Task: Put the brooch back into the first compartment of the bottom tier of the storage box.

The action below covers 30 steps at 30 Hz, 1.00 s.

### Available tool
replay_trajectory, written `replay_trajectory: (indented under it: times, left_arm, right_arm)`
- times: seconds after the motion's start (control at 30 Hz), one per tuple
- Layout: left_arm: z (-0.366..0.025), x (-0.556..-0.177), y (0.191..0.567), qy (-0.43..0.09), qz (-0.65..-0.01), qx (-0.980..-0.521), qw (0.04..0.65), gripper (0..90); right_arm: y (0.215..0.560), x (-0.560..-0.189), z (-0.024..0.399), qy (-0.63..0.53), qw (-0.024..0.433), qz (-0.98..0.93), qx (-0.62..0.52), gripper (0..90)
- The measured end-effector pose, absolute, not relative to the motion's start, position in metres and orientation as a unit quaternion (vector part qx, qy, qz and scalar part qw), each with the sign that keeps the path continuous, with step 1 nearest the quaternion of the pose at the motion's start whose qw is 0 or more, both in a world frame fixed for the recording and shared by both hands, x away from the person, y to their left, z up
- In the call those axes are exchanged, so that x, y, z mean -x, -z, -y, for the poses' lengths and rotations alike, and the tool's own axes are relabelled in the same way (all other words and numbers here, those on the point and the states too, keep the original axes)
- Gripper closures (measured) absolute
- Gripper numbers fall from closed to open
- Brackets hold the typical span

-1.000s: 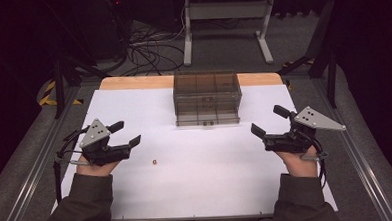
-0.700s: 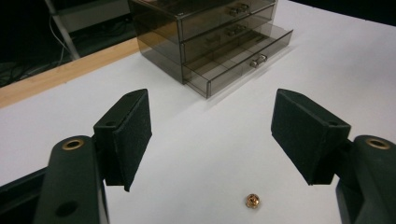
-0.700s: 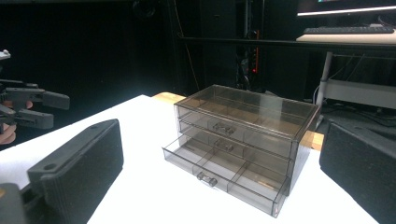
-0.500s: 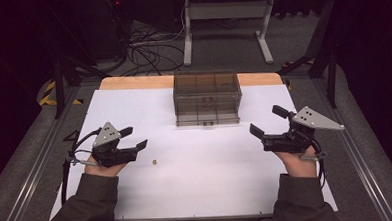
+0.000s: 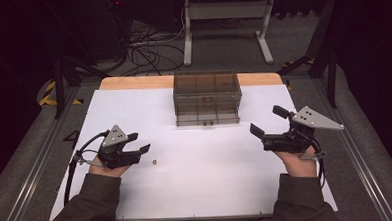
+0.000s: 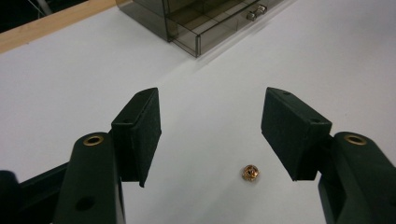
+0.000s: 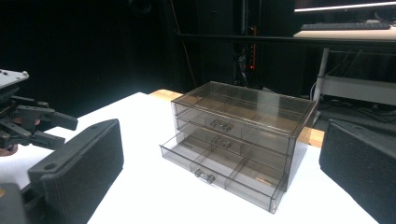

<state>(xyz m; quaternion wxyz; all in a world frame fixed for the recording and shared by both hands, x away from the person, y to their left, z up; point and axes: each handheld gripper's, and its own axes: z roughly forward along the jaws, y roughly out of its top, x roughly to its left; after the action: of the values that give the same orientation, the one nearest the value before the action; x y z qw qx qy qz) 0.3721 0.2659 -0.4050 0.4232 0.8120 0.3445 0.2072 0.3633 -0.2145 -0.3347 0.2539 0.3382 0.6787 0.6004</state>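
Note:
A tiny gold bead [image 5: 154,162] [image 6: 250,172] lies on the white table top [image 5: 207,180]. My left gripper [image 5: 141,142] [image 6: 212,112] hovers low just left of it, and its jaws have just been closing. They stand apart, with the bead on the table between them, nearer the right pad [image 6: 292,130] and untouched. My right gripper [image 5: 265,120] [image 7: 219,158] is held open at the right, pointing at a smoky clear three-drawer box [image 5: 207,97] [image 7: 238,140] whose bottom drawer is pulled out a little.
The drawer box stands at the table's far middle, in front of a wooden edge strip [image 5: 133,83]. Metal rails [image 5: 31,162] run along both sides of the table. Cables and a stand frame [image 5: 225,19] lie on the floor beyond.
My left gripper has moved right and down toward the bead, and its jaws have narrowed. The right gripper has stayed where it was.

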Motion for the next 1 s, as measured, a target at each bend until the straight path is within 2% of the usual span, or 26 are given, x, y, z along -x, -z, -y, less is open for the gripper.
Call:
replay_trajectory:
  times: [0.63, 1.0]
  left_arm:
    - [-0.252, -0.377, 0.422, -0.159, -0.322, -0.847, 0.392, 59.3]
    - [-0.247, -0.381, 0.434, -0.135, -0.312, -0.865, 0.37, 64.8]
  right_arm:
    - [0.334, -0.363, 0.214, -0.599, 0.25, -0.682, -0.337, 0.5]
    - [0.334, -0.363, 0.213, -0.599, 0.247, -0.684, -0.334, 0.5]
